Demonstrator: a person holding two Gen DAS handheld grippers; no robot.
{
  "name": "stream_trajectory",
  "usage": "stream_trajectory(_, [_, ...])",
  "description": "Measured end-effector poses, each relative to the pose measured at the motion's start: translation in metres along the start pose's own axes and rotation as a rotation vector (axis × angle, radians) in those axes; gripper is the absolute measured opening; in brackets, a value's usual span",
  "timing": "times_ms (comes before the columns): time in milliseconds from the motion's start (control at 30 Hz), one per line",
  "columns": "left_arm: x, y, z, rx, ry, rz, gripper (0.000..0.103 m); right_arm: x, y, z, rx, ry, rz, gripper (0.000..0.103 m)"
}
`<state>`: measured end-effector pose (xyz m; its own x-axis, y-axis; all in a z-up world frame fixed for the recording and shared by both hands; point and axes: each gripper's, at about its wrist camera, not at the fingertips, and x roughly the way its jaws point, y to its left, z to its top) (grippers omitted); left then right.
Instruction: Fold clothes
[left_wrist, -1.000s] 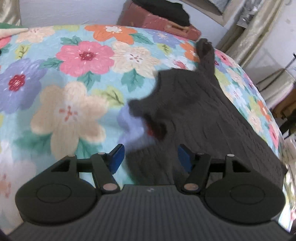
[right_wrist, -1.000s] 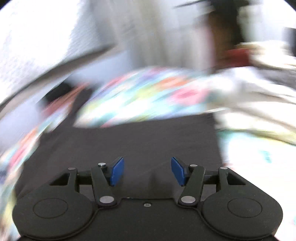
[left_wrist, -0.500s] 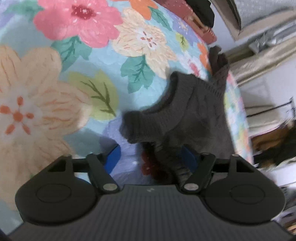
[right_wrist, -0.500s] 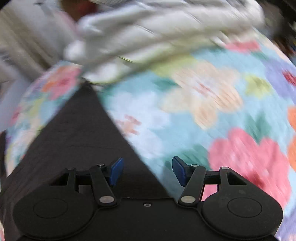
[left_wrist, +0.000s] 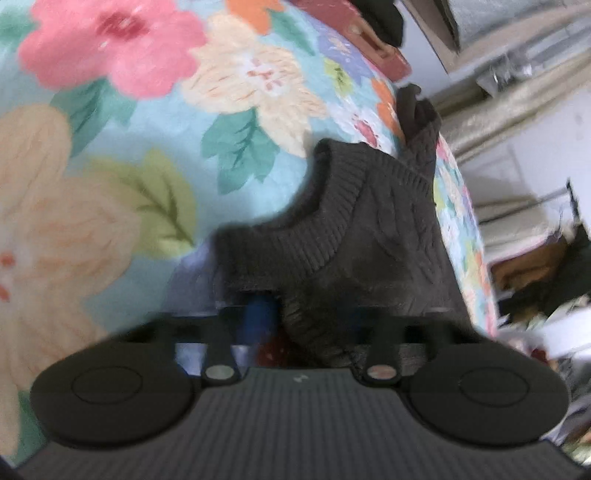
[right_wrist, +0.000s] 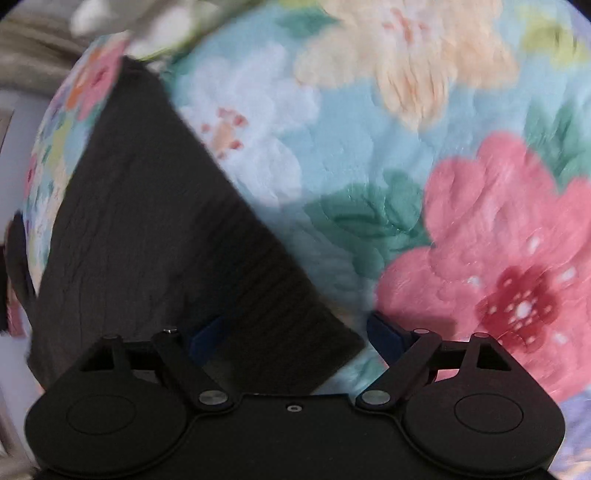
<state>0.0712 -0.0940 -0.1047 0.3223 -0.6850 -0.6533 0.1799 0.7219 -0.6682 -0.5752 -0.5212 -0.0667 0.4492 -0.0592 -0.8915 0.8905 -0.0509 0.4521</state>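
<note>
Bed with a quilted floral bedspread (left_wrist: 122, 155), pale blue with pink, cream and green blooms. Dark grey knit sweater (left_wrist: 373, 236) lies flat on it. Left gripper (left_wrist: 306, 321) blurred among the collar knit; cannot tell its grip. Right gripper (right_wrist: 291, 336) spread wide astride the sweater's hem corner. Reddish-brown suitcase (left_wrist: 354, 37) beyond the sweater; pale curtain (left_wrist: 517, 99) behind.

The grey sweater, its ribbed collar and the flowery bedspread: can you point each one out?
grey sweater (right_wrist: 155, 236): right wrist view, flat body panel.
ribbed collar (left_wrist: 332, 218): left wrist view, curved neckline band.
flowery bedspread (right_wrist: 498, 240): right wrist view, pink flower.
</note>
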Motion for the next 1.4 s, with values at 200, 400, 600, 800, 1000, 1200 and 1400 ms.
stream_trajectory(200, [-0.094, -0.020, 0.011, 0.117, -0.369, 0.056, 0.000, -0.011, 0.010, -0.009, -0.058, -0.049, 0.318, 0.018])
stream_trajectory(400, [-0.067, 0.021, 0.011, -0.023, -0.180, 0.107, 0.000, -0.030, 0.039, -0.026, -0.268, -0.169, 0.067, 0.017])
stream_trajectory(600, [-0.060, -0.016, 0.008, 0.204, -0.207, 0.226, 0.003, -0.045, 0.062, -0.037, -0.466, -0.257, -0.179, 0.014])
stream_trajectory(800, [-0.061, -0.042, 0.021, 0.189, -0.119, 0.211, 0.036, -0.044, 0.088, -0.049, -0.552, -0.373, -0.585, 0.033])
stream_trajectory(1000, [-0.033, -0.101, 0.048, 0.180, -0.102, 0.059, 0.043, -0.072, 0.182, -0.090, -0.743, -0.400, -0.101, 0.047])
stream_trajectory(1200, [0.029, -0.110, 0.040, 0.299, -0.097, 0.030, 0.052, -0.034, 0.317, -0.130, -0.977, -0.252, 0.321, 0.051])
stream_trajectory(1400, [0.060, -0.088, 0.076, 0.301, -0.070, 0.074, 0.050, 0.067, 0.476, -0.138, -1.073, -0.142, 0.471, 0.063])
